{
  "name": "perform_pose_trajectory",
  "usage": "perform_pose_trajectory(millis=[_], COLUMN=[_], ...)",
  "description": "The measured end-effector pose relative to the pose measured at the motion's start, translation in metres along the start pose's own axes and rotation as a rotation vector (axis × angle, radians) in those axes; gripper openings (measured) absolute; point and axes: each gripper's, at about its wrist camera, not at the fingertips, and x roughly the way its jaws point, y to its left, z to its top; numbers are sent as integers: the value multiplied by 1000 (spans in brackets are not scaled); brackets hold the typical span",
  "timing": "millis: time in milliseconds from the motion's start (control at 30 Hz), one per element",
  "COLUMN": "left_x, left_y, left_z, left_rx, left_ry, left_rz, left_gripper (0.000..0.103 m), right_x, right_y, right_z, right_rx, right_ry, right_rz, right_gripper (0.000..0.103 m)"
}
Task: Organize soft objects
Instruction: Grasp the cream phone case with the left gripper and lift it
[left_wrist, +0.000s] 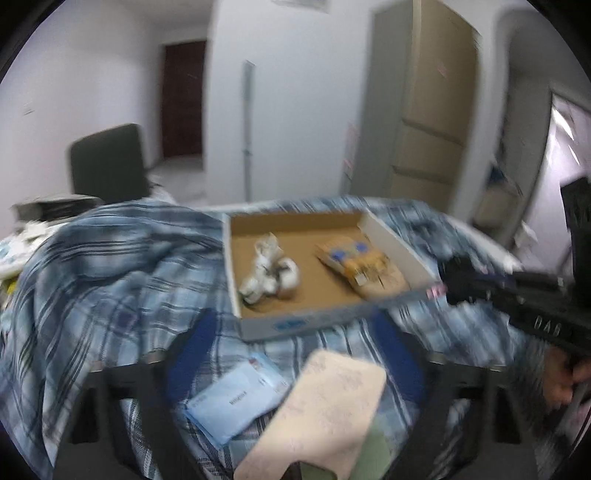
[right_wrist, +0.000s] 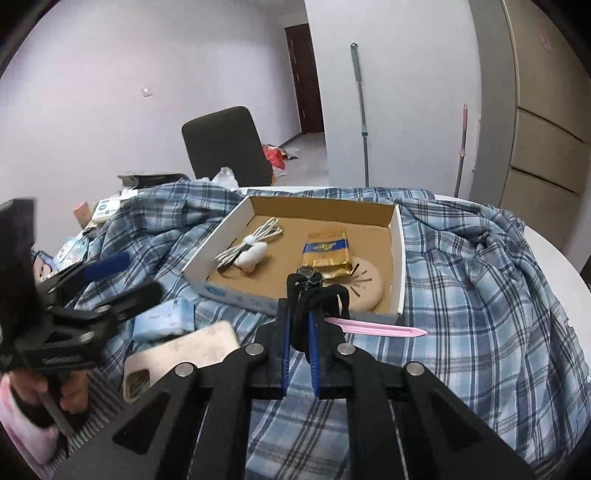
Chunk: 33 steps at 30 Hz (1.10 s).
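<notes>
a pale-walled room with a dark chair (right_wrist: 227, 147) and a tall cupboard (right_wrist: 550, 122) sits behind a round tabletop (right_wrist: 554, 243) draped in a blue checked shirt (right_wrist: 480, 280).

on the left, the left tool (right_wrist: 122, 277) hangs above a blue tissue pack (right_wrist: 164, 319) and a cream phone case (right_wrist: 181, 356), both lying on the shirt short of the box. its blue-padded fingers stand apart with nothing between them. that view is smeared, so aim is hard to judge; a drop now could snag a fold of shirt along with the pack or case, and tugging the cloth would drag the box.

in the middle, the cardboard box (right_wrist: 221, 230) holds a coiled white cable with plug (right_wrist: 249, 249), a gold and blue packet (right_wrist: 327, 254) and a round beige pad (right_wrist: 369, 284).

toward the right, the right tool (right_wrist: 299, 332) is clamped on a black hair tie (right_wrist: 317, 299), which bunches up over the fingertips just short of the box's near wall. a pink stick (right_wrist: 376, 328) juts out beside it; whether it is gripped too i cannot tell. the risks here: letting go early, so the tie falls on the shirt outside the box; the stretchy loop clinging to a finger after release; or the tool clipping the low wall and shifting the box on the loose cloth.
</notes>
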Motion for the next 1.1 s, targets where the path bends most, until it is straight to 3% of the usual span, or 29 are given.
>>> perform_pose_trajectory(millis=[300, 467, 733, 833, 933, 1100], left_x=[16, 29, 43, 43, 54, 53], left_y=[-18, -20, -16, -13, -11, -14], left_z=[-17, -29, -36, -36, -42, -43], left_rx=[201, 217, 195, 181, 173, 187], left_ry=[284, 388, 458, 466, 532, 521], left_rz=[-230, -223, -222, -225, -195, -199], left_gripper=[71, 71, 72, 85, 85, 85], right_x=[8, 10, 7, 7, 8, 8], right_y=[-4, -2, -1, 0, 1, 2], right_z=[-12, -16, -17, -17, -18, -19], right_rx=[11, 5, -9, -15, -26, -35], right_ry=[37, 48, 39, 41, 41, 38], right_rz=[38, 51, 47, 48, 39, 34], right_gripper=[8, 8, 8, 8, 8, 8])
